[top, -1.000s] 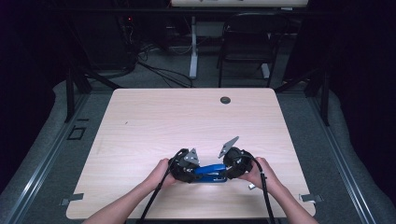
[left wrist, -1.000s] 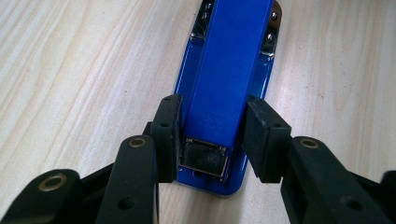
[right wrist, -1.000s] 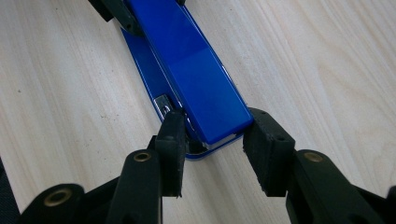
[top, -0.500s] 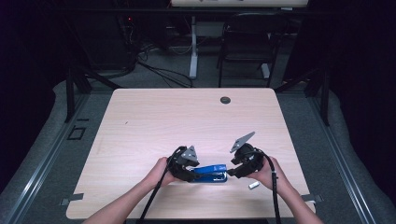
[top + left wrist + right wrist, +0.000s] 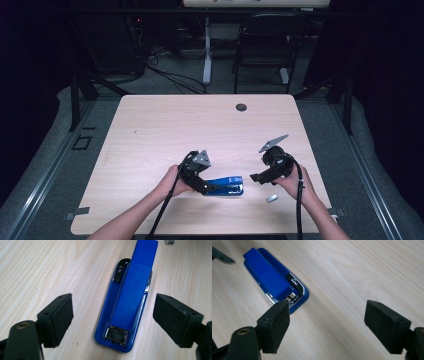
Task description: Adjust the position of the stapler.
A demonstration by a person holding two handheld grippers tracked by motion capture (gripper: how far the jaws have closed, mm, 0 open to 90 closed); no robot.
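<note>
Left gripper view: perhaps staples (image 5: 170,242) beyond stapler (image 5: 127,302).

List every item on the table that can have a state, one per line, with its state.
stapler: lying flat on the table, shut, not gripped.
left gripper: open, jaws either side of the stapler without touching it.
right gripper: open, holding nothing, off the stapler's end.
small metal piece: loose on the table near the right gripper.

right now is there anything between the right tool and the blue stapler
No, just bare table. In the high view the right tool sits a short gap from the stapler; the small metal piece lies off to the side.
</note>
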